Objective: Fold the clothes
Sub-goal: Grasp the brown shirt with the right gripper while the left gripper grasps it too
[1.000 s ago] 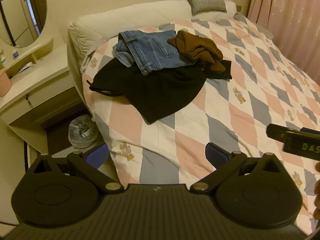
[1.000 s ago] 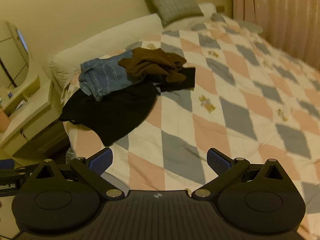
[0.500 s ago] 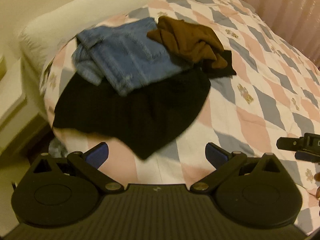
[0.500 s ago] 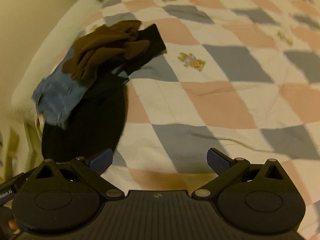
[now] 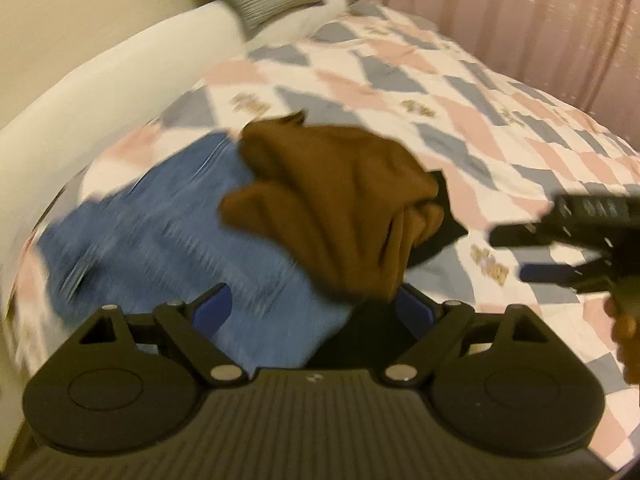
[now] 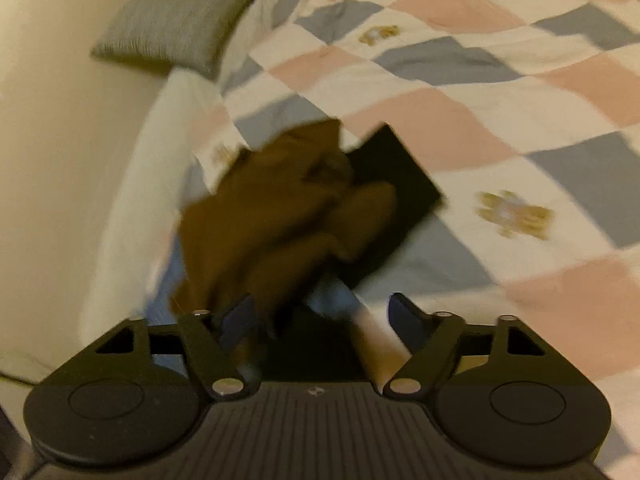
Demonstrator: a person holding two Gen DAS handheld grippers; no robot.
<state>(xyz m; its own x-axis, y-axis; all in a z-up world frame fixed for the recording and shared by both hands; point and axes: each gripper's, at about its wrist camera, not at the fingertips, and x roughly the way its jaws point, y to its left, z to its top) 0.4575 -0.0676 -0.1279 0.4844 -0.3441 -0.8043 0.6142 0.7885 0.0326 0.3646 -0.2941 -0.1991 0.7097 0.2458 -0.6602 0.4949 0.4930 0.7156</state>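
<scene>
A crumpled brown garment (image 5: 340,200) lies on top of blue jeans (image 5: 160,232) and a black garment (image 5: 438,236) on the bed. My left gripper (image 5: 312,308) hovers open just in front of the brown garment, with jeans and black cloth beneath its fingers. Off to the right of the pile, my right gripper (image 5: 516,254) points in toward it. In the right wrist view the brown garment (image 6: 280,216) sits right ahead of the open right gripper (image 6: 322,318), overlapping its left finger (image 6: 240,320), and the black garment (image 6: 396,188) pokes out behind. Both views are blurred.
The pile rests on a quilt (image 5: 480,128) with pink, grey and white diamonds. A white padded bed edge (image 5: 100,92) runs along the left, a grey pillow (image 6: 176,20) lies at the far end, and pink curtains (image 5: 520,16) hang beyond. A hand (image 5: 624,332) holds the right gripper.
Both grippers have moved in close to the clothes pile, which now fills the middle of each view. The right gripper's fingers stand a little narrower than before.
</scene>
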